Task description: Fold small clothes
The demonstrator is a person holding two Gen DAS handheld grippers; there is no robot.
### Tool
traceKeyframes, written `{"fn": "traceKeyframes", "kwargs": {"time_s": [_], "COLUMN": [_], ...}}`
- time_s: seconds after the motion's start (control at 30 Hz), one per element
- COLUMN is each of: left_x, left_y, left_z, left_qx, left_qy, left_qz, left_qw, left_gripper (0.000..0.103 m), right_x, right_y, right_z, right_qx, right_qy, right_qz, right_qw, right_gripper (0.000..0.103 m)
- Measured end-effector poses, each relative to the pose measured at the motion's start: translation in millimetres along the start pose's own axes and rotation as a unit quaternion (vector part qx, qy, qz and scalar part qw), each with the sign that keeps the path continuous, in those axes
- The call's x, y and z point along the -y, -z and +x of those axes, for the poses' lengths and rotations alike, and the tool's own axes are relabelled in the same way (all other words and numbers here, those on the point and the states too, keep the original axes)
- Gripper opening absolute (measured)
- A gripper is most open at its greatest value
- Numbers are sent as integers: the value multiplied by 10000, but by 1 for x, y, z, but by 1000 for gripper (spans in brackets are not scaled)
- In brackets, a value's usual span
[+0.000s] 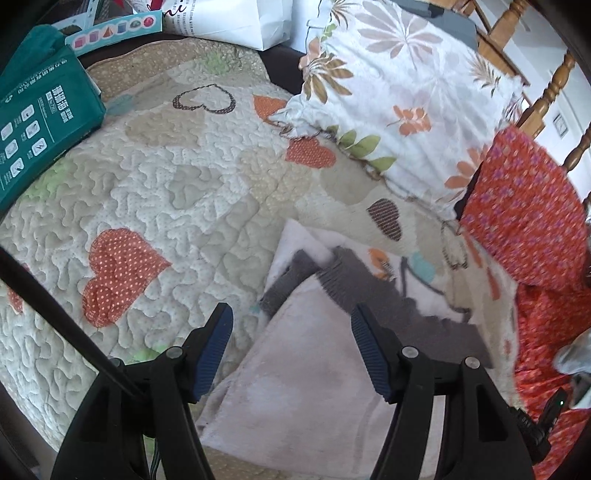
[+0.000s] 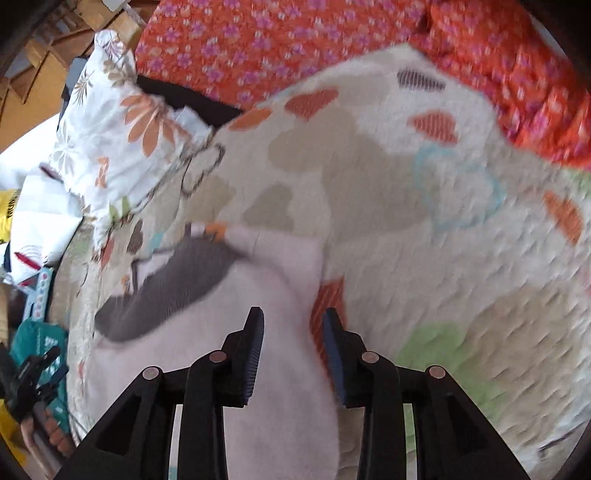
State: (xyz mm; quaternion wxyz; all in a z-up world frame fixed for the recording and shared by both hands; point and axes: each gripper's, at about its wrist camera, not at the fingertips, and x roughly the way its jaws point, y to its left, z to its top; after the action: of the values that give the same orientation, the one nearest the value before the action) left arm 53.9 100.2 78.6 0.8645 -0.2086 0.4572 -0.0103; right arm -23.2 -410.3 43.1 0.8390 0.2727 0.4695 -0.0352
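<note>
the small garment (image 1: pixel 317 373) looks like soft matt fleece with a ribbed grey cuff. the quilt (image 1: pixel 155 177) is stitched, puckered cloth. gripper pads (image 1: pixel 214 350) are ridged blue rubber.

A quilted bedspread (image 1: pixel 177 177) patched with hearts covers the bed. At its far side a flowered pillow (image 1: pixel 399 96) leans beside an orange flowered cloth (image 1: pixel 524 206), with a wooden bed rail (image 1: pixel 554 88) behind them. A green box (image 1: pixel 40 122) and a white paper bag (image 1: pixel 236 22) sit at the other edge.

Both wrist views down onto quilt (image 1: pixel 147 177)
</note>
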Motion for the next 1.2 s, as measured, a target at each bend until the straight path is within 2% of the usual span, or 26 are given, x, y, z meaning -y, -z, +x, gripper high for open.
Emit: {"fn": "traceKeyframes", "kwargs": {"time_s": [0.03,0.07,0.13,0.23,0.3,0.33,0.43,0.47,0.6,0.7,0.8,0.87,0.97,1.0,1.07,1.13,1.2], "left_x": [-1,-2,-5,-6,-4,-2,7,10,21,22,22,22,22,21,22,23,25], "left_y": [2,4,8,12,14,15,20,21,25,24,23,23,21,20,19,17,17], "left_z": [3,6,10,17,21,24,30,31,27,27,28,28,28,28,29,30,31], "left_qx": [-28,-66,-96,-178,-274,-325,-446,-450,-358,-386,-409,-414,-452,-465,-495,-525,-547], "left_qy": [-53,-132,-273,-388,-372,-357,-351,-358,-419,-384,-345,-356,-295,-273,-234,-213,-190], "left_qz": [6,9,20,92,145,172,327,382,642,668,640,653,613,609,606,595,602], "left_qw": [10000,9999,9996,9990,9988,9987,9979,9976,9964,9963,9965,9964,9967,9967,9967,9966,9965], "left_gripper": [65,65,65,65,65,65,65,65,65,65,65,65,65,65,65,66,66], "right_x": [0,-1,-9,-9,-3,1,15,21,17,1,-10,-15,-28,-39,-63,-76,-85], "right_y": [7,13,21,27,32,35,41,43,35,11,-17,-26,-16,-3,26,42,43], "right_z": [9,13,6,-31,-50,-54,-41,-38,-59,-59,-41,-20,18,26,38,38,31], "right_qx": [-144,-236,-105,46,98,64,-240,-300,205,389,586,441,-232,-463,-781,-781,-662], "right_qy": [18,39,111,-640,-907,-883,-363,-313,-666,-680,-535,-335,-844,-972,-936,-796,-586], "right_qz": [-34,-103,-324,-67,70,63,1,29,44,-92,-100,-74,-78,-336,-1006,-1409,-1650], "right_qw": [9999,9997,9994,9979,9958,9961,9991,9991,9976,9969,9968,9984,9961,9936,9874,9837,9823], "right_gripper": [10,6,6,5,5,6,10,10,12,12,12,12,12,12,12,12,12]}}
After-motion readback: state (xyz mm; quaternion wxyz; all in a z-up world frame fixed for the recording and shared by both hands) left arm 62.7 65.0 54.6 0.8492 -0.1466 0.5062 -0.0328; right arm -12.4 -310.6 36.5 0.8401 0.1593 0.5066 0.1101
